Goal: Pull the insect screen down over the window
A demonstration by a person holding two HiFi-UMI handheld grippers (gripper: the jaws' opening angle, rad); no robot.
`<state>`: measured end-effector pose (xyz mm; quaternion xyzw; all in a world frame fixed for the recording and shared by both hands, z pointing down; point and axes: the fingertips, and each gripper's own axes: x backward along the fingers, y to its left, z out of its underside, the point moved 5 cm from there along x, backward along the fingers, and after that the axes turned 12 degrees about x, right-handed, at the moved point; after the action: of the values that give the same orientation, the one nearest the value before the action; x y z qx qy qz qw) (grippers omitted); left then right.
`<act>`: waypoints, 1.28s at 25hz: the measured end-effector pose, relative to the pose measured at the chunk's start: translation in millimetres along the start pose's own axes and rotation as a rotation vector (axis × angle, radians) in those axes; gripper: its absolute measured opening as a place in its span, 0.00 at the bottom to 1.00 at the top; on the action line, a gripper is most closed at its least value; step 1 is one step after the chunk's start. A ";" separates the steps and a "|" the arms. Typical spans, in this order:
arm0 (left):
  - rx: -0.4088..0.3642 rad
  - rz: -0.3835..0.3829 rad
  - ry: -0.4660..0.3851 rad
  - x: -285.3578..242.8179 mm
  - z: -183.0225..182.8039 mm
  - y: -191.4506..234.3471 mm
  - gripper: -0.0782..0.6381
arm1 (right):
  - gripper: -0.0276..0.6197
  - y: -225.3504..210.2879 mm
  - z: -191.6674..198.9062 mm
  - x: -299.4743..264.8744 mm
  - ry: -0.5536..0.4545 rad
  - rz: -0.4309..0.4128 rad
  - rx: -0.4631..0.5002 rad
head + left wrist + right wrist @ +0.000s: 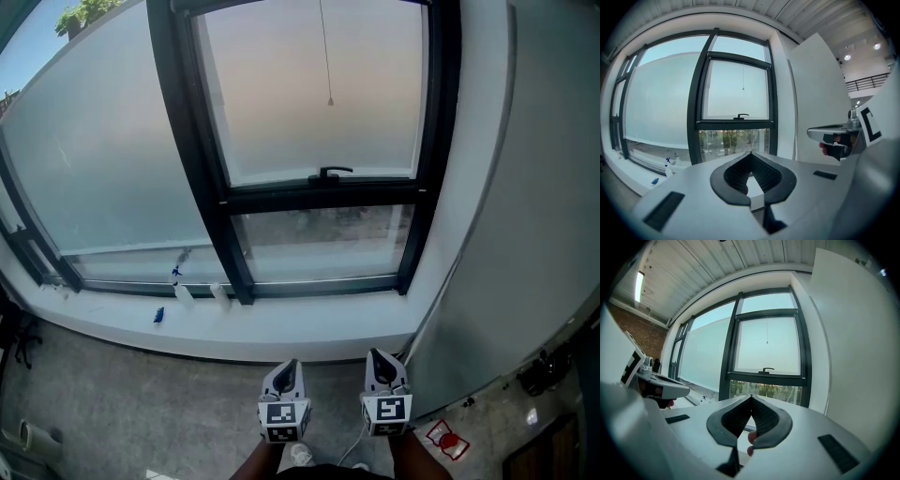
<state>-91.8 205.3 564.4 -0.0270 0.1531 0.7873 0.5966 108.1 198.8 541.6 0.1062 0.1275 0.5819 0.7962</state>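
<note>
Nothing seems done yet: the left gripper (286, 372) and right gripper (382, 361), jaws pressed together and empty, are near, well short of the far window's (319, 196) hanging cord (325, 56).

No legible words, numbers or brands. Only black-and-white square marker patterns on left gripper (290, 364) and right gripper (376, 354). Red-and-white floor item (445, 439): too small to read.

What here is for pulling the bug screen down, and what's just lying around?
For the job: window, hanging cord (probably the screen's pull), left gripper, right gripper, both jaws shut, empty.
Lying about: two bottles and small blue thing on the sill, red thing on the floor.
</note>
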 end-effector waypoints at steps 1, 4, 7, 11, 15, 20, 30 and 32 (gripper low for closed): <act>-0.001 0.002 0.006 -2.5 0.7 5.7 0.11 | 0.05 3.3 -0.5 -4.0 0.002 0.002 -0.001; 0.007 0.009 0.007 -8.2 -5.9 20.7 0.11 | 0.05 13.2 -2.3 -14.2 0.013 0.011 -0.007; 0.010 0.033 0.008 -15.2 -8.5 34.6 0.11 | 0.05 25.6 -7.1 -25.6 0.020 0.013 -0.011; -0.003 0.076 0.015 -28.1 -11.0 48.7 0.11 | 0.05 41.0 -11.6 -40.8 0.029 0.022 -0.011; -0.019 0.094 0.004 -32.3 -22.2 63.1 0.11 | 0.05 54.0 -14.7 -52.8 0.027 0.040 -0.028; -0.018 0.096 0.005 -33.4 -25.3 79.1 0.11 | 0.05 69.1 -22.7 -61.0 0.021 0.038 -0.030; -0.038 0.102 0.021 -51.7 -26.2 91.6 0.11 | 0.05 71.6 -22.6 -86.1 0.023 0.036 -0.028; -0.044 0.090 0.025 -57.7 -26.2 94.2 0.11 | 0.05 70.8 -21.1 -93.1 0.025 0.029 -0.027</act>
<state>-168.2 121.6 572.1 -0.0429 0.1444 0.8162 0.5578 10.5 131.8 551.5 0.0898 0.1282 0.5963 0.7874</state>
